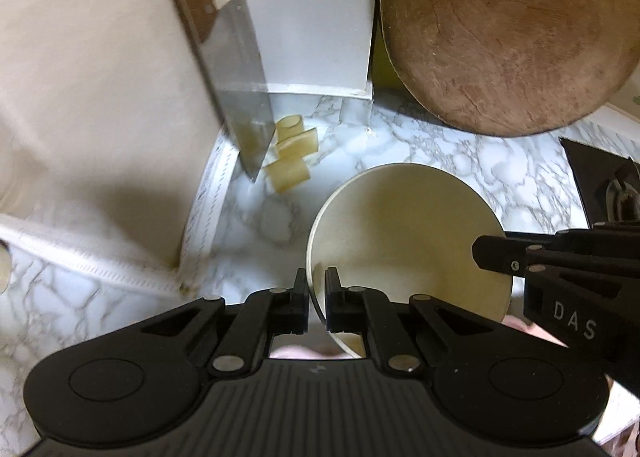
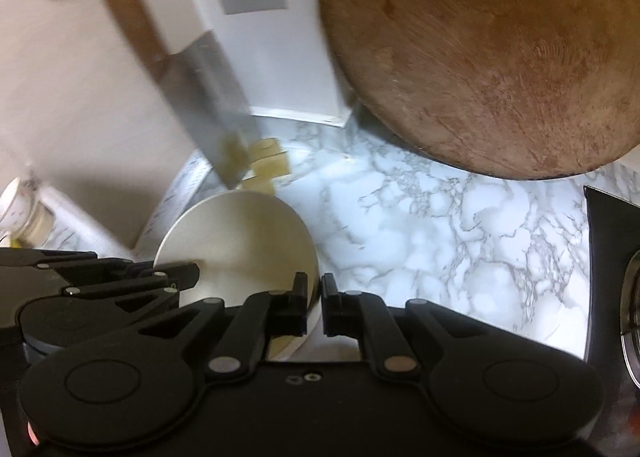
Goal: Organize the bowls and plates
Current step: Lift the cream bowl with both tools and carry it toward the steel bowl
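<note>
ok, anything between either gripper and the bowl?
Nothing visible. The left gripper is already shut on the cream bowl at its left rim, and the right gripper is shut on the opposite rim. Both hold it directly.

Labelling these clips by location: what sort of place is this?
Most likely a home kitchen counter: a marble-patterned countertop, a cleaver leaning on the wall, a round wooden chopping board, and a cream bowl held by both grippers.
</note>
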Available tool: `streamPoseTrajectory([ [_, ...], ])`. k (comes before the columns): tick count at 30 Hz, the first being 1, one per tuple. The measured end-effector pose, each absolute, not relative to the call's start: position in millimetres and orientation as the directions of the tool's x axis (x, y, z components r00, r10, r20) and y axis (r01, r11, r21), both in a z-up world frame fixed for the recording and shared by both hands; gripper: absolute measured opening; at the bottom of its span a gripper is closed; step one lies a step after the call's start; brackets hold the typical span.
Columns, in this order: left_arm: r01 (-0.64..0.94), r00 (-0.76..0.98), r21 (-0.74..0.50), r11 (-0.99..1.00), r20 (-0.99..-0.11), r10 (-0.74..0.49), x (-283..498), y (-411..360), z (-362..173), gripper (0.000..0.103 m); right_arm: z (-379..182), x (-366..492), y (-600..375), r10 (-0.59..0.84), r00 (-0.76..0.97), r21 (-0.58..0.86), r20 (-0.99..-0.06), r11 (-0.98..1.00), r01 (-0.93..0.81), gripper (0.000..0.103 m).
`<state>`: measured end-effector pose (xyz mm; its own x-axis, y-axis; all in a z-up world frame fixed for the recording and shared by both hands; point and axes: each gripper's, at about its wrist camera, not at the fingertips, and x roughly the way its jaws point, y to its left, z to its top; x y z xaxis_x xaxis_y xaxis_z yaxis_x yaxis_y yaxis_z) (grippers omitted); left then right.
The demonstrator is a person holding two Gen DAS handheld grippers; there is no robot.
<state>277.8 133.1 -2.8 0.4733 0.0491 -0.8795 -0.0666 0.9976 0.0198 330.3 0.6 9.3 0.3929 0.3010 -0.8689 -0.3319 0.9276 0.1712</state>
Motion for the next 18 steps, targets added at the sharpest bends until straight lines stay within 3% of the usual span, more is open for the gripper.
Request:
streamPoseTrajectory([
  [18, -0.055, 0.432, 0.034, 0.998, -0.900, 0.055, 188.0, 162.6, 2.6, 0.007, 26.2, 240.2, 30.1, 0.360, 0.331, 0.193, -0.872, 0.876, -0.442, 0.009],
])
